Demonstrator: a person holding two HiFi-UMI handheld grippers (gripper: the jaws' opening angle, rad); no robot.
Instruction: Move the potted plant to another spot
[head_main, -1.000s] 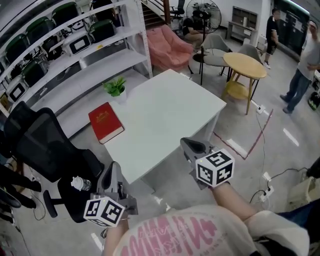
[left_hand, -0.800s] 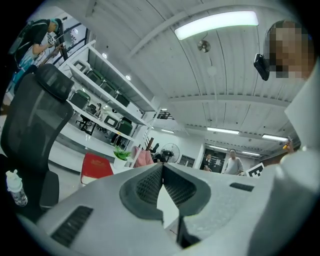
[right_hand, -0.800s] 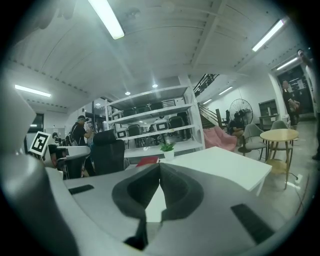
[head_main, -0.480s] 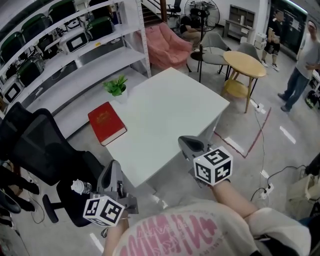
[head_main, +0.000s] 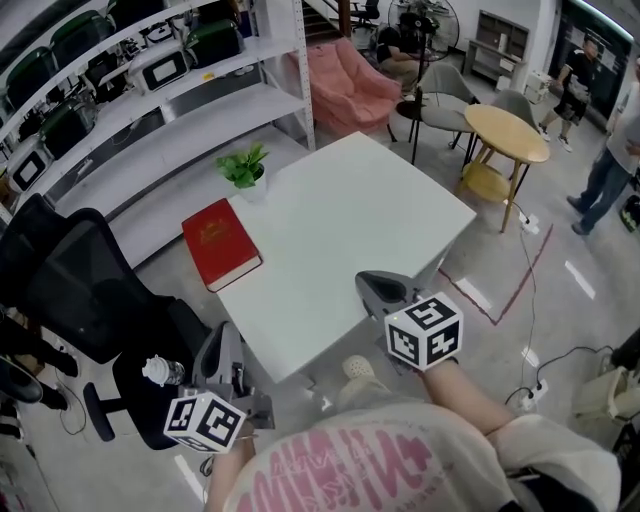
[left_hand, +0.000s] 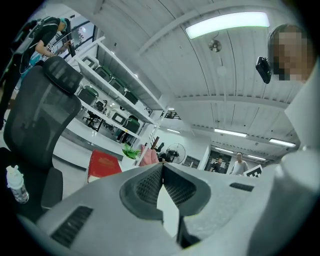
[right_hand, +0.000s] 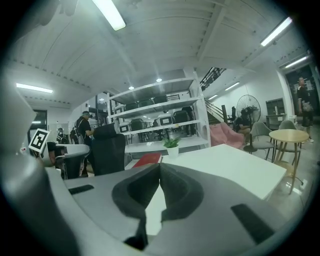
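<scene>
A small green potted plant (head_main: 243, 170) in a white pot stands at the far left corner of the white table (head_main: 350, 230); it also shows far off as the plant (right_hand: 172, 145) and the plant (left_hand: 131, 152). My right gripper (head_main: 368, 287) hangs shut and empty over the table's near edge. My left gripper (head_main: 222, 350) is shut and empty, below the near left corner of the table. Both are far from the plant.
A red book (head_main: 220, 243) lies on the table's left edge. A black office chair (head_main: 90, 300) stands at the left, with a water bottle (head_main: 160, 371) near it. White shelving (head_main: 150, 90), a round wooden table (head_main: 505, 130), a pink armchair (head_main: 350, 90) and people stand beyond.
Both grippers have drifted a little closer to the table. The table and plant sit slightly further right in the head view.
</scene>
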